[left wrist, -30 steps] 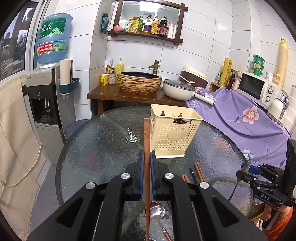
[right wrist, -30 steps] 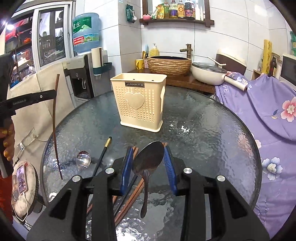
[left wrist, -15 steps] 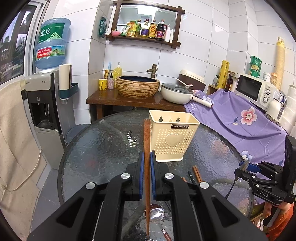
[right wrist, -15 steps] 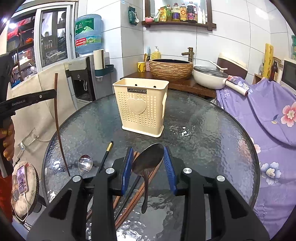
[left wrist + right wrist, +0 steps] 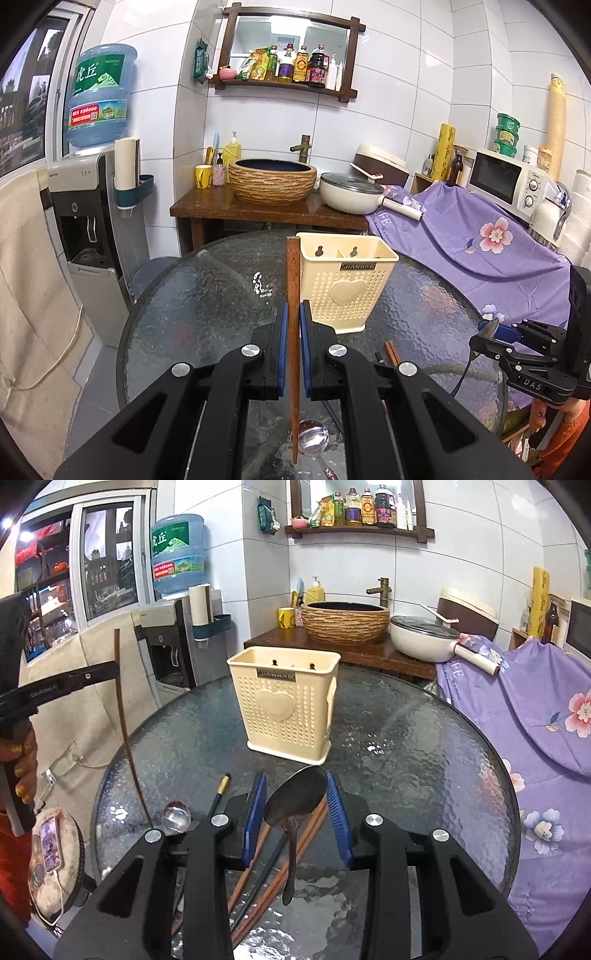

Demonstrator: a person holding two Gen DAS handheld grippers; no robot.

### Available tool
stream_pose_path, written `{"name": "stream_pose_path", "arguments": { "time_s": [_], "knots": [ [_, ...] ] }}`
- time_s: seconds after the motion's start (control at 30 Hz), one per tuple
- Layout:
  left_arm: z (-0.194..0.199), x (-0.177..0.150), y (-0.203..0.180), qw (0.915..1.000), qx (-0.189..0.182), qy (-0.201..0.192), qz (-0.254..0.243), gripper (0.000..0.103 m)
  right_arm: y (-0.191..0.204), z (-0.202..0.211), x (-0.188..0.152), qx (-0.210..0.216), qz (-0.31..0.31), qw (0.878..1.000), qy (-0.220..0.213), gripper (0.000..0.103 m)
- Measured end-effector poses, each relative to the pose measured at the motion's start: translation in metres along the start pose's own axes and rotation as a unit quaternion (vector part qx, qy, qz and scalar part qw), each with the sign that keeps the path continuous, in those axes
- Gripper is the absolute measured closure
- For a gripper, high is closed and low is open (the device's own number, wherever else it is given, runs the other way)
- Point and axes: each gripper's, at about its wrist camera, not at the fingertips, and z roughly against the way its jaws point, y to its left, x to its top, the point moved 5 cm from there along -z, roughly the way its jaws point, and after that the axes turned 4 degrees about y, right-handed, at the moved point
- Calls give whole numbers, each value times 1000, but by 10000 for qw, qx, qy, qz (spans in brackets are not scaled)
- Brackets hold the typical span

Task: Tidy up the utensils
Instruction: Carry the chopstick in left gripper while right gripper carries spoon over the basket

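The cream perforated plastic utensil holder [image 5: 347, 284] stands on the round glass counter [image 5: 207, 306], just ahead of both tools. The left tool [image 5: 291, 339] clamps a brown wooden chopstick [image 5: 293, 295] upright, the right tool [image 5: 295, 805] grips a dark metal spoon [image 5: 295, 805] by its bowl, both likely poised for dropping in.

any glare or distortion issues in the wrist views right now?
Left wrist: sharp, strong fisheye bending at the edges, small glint on the glass table. Right wrist: glare patches on the table beyond the holder, bright window, spoon sharp.
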Motion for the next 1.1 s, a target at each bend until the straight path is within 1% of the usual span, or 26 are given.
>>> {"name": "stream_pose_path", "arguments": {
  "time_s": [0.1,0.2,0.3,0.37,0.4,0.47,0.53,0.6,0.7,0.73,0.8,0.9,1.0,1.1],
  "knots": [
    [1,13,-1,9999,-87,-76,-5,96,3,2,13,43,52,9999,-97,69],
    [2,30,-4,9997,-160,-187,-48,96,7,4,33,166,119,9995,-223,69],
    [2,59,-10,9988,-356,-325,-65,96,12,4,65,231,242,9985,-435,69],
    [-2,79,-14,9985,-379,-389,-95,96,12,0,90,281,233,9979,-535,69],
    [-3,88,-15,9984,-348,-427,-107,96,12,-1,104,238,256,9974,-624,69],
    [-9,115,-18,9982,-256,-540,-88,96,10,-5,129,72,293,9965,-775,69],
    [-16,141,-19,9976,-345,-602,53,96,6,-10,158,80,166,9960,-879,69],
    [-20,161,-22,9969,-326,-713,110,96,0,-15,190,-5,52,9946,-1033,69],
    [-30,193,-26,9953,-322,-890,196,96,-6,-27,224,-235,0,9928,-1176,69],
    [-36,202,-28,9948,-266,-961,203,96,-7,-33,231,-280,11,9924,-1198,69],
    [-46,207,-31,9946,-156,-1012,169,96,-8,-47,236,-386,33,9923,-1178,69],
    [-70,200,-33,9953,-111,-946,178,96,-12,-72,230,-405,-52,9936,-1055,69],
    [-94,181,-29,9965,-140,-782,266,96,-16,-96,213,-444,-89,9950,-890,69],
    [-116,157,-24,9975,-62,-653,267,96,-22,-119,190,-510,-128,9961,-702,69]
  ]
}}
